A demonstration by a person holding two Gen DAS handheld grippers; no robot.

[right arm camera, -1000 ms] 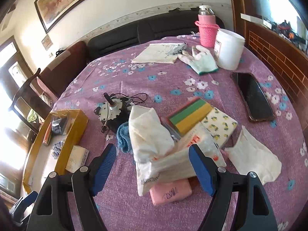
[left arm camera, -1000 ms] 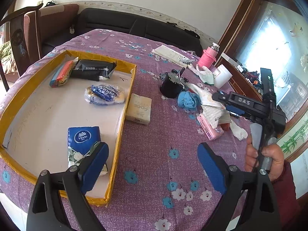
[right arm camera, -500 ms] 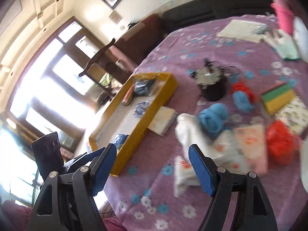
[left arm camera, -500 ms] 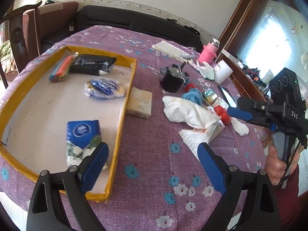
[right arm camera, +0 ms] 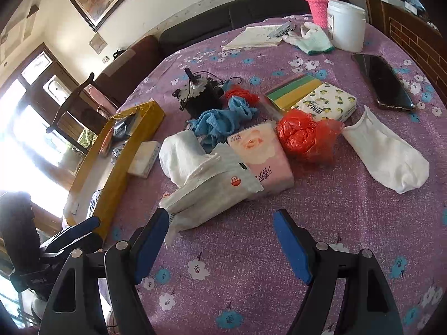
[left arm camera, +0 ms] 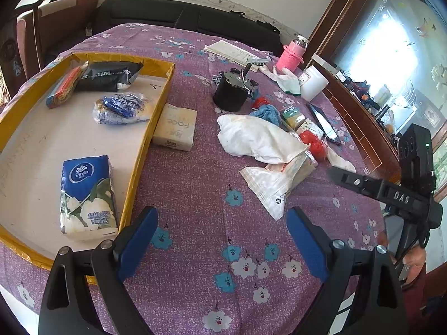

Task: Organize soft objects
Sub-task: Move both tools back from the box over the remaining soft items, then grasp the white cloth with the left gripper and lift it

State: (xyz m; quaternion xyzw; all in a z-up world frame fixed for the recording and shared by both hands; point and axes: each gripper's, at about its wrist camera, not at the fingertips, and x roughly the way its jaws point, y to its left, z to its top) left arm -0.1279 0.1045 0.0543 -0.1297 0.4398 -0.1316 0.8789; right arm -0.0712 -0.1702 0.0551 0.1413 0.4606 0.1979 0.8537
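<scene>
A yellow-rimmed tray (left arm camera: 160,103) on the left holds a blue Vinda tissue pack (left arm camera: 88,195), a blue-and-white bag (left arm camera: 123,107), a black pack (left arm camera: 107,76) and a red-blue pack (left arm camera: 62,88). A beige Face pack (left arm camera: 176,131) lies beside the tray. A pile in the table's middle has a white cloth (right arm camera: 183,157), a white plastic bag (right arm camera: 212,195), a pink tissue pack (right arm camera: 261,159), a blue towel (right arm camera: 218,122), a red bag (right arm camera: 304,135) and a white sock (right arm camera: 388,159). My left gripper (left arm camera: 222,245) is open and empty above the cloth. My right gripper (right arm camera: 222,247) is open and empty before the pile.
A black motor (right arm camera: 199,99), a phone (right arm camera: 384,82), a lemon-print pack (right arm camera: 327,104), a striped sponge pack (right arm camera: 296,90), a white jar (right arm camera: 346,28), a pink bottle (right arm camera: 317,5), a glove (right arm camera: 313,39) and papers (right arm camera: 254,37) lie further back. A sofa and chairs stand behind the table.
The pile has been spread out: the white cloth and plastic bag now lie loose, and the red bag and blue towel show. The right gripper swung left, then back to face the pile.
</scene>
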